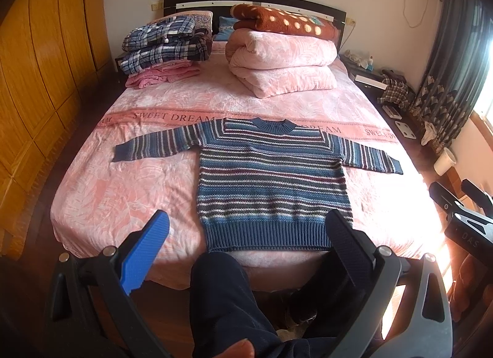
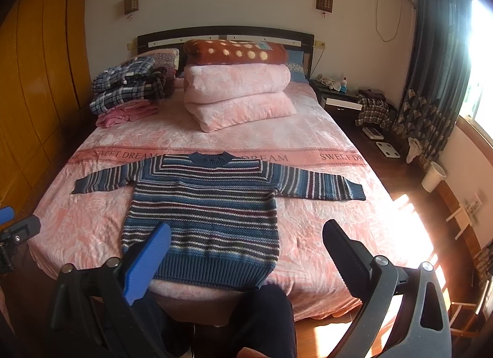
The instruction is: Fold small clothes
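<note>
The striped sweater [image 1: 271,179] lies flat on the pink bed [image 1: 129,191], near its foot edge, both sleeves spread out. No fold is made yet. The left gripper [image 1: 249,234] and right gripper [image 2: 246,244] hover before it, fingers spread, holding nothing. Next, I think, each must pinch a sleeve cuff.

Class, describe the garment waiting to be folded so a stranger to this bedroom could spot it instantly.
Start at the large bed with its pink bedspread. At the foot end lies a striped knit sweater, spread flat with both sleeves out. Unlike the folded plaid clothes and rolled pink quilt near the headboard, it is unfolded and blue-striped.
</note>
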A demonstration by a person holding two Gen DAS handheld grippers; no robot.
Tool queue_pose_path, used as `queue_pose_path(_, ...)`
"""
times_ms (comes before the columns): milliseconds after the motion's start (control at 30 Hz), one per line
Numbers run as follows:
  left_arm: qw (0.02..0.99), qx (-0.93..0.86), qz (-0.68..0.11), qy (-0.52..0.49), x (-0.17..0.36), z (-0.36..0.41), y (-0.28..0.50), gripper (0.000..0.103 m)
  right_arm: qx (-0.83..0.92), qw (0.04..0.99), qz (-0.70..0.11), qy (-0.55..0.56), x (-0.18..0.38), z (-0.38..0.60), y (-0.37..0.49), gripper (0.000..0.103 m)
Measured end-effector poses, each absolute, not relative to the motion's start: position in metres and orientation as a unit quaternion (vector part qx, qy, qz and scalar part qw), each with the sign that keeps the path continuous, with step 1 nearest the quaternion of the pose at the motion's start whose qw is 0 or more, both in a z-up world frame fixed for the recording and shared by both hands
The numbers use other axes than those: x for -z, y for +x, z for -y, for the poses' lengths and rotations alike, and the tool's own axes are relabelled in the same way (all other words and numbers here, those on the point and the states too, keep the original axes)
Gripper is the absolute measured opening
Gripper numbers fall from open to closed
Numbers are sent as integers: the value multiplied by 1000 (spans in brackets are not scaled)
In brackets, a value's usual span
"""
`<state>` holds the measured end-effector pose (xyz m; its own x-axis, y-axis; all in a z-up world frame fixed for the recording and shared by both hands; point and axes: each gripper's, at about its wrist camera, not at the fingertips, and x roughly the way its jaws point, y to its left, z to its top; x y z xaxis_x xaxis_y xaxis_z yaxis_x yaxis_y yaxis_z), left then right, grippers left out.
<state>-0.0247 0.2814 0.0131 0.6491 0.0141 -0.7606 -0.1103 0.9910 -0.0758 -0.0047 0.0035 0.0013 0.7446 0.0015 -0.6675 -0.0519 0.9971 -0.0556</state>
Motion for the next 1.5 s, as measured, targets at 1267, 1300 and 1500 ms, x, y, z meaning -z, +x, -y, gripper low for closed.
queue_pose_path(1267,909,-38,-412,-54,-21,-285,-23,100,-12,934,-355,-36,-8,-1,0,99)
queue_pose_path(1300,909,-38,-412,-53,-20,-285,-24,100,-12,934,-355,-36,-7,0,-1,99)
queue_pose_path(1500,908,-37,-413,-53,-23,-285,-22,100,-11,933,-357,-36,-6,2,2,99)
